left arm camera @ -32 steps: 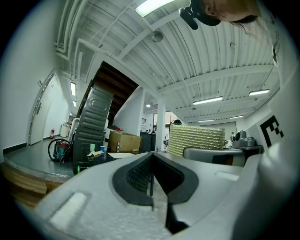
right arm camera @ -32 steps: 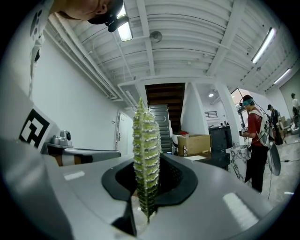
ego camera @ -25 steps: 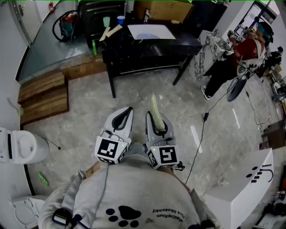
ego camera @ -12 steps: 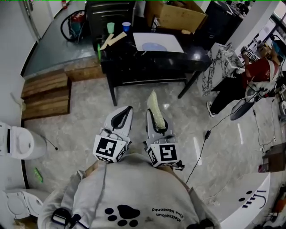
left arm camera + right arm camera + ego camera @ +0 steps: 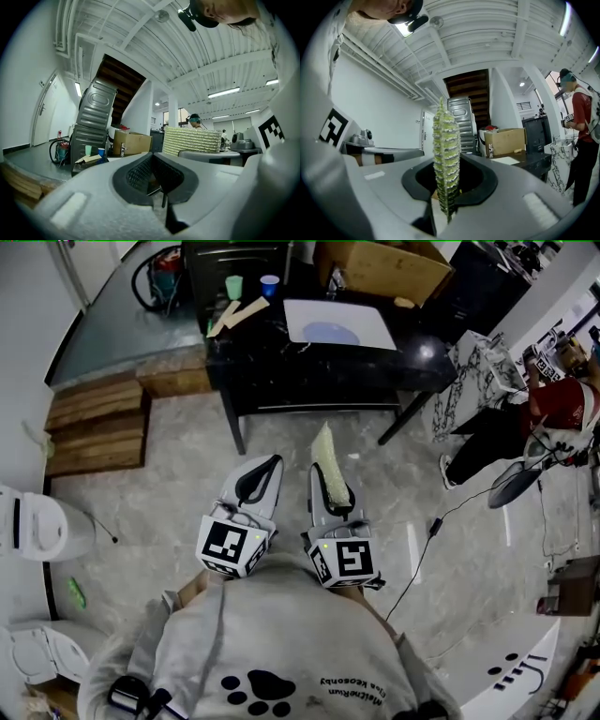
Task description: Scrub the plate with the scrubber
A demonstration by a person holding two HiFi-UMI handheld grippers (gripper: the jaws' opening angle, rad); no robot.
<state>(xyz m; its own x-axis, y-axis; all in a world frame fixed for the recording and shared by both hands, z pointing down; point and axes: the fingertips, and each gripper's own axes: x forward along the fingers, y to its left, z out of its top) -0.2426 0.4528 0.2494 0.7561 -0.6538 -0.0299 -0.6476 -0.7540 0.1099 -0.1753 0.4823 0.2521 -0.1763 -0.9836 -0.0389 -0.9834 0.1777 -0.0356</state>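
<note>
A pale blue plate (image 5: 330,333) lies on a white mat (image 5: 339,324) on the black table (image 5: 281,367) ahead of me. My right gripper (image 5: 325,468) is shut on a flat yellow-green scrubber (image 5: 324,460), which stands edge-on between its jaws in the right gripper view (image 5: 446,154). My left gripper (image 5: 265,469) is shut with nothing in it (image 5: 157,176). Both grippers point level toward the table, held close to my body over the floor, well short of the plate. From the left gripper view the scrubber (image 5: 192,140) shows broadside to the right.
On the table stand a green cup (image 5: 234,285), a blue cup (image 5: 270,283) and cardboard strips (image 5: 236,313); a cardboard box (image 5: 384,268) sits behind. Wooden steps (image 5: 94,423) lie left. A person in red (image 5: 553,413) stands right, with a cable (image 5: 422,540) across the floor.
Both grippers and I have moved forward toward the black table, which now sits nearer in the head view. The jaws and the scrubber look unchanged.
</note>
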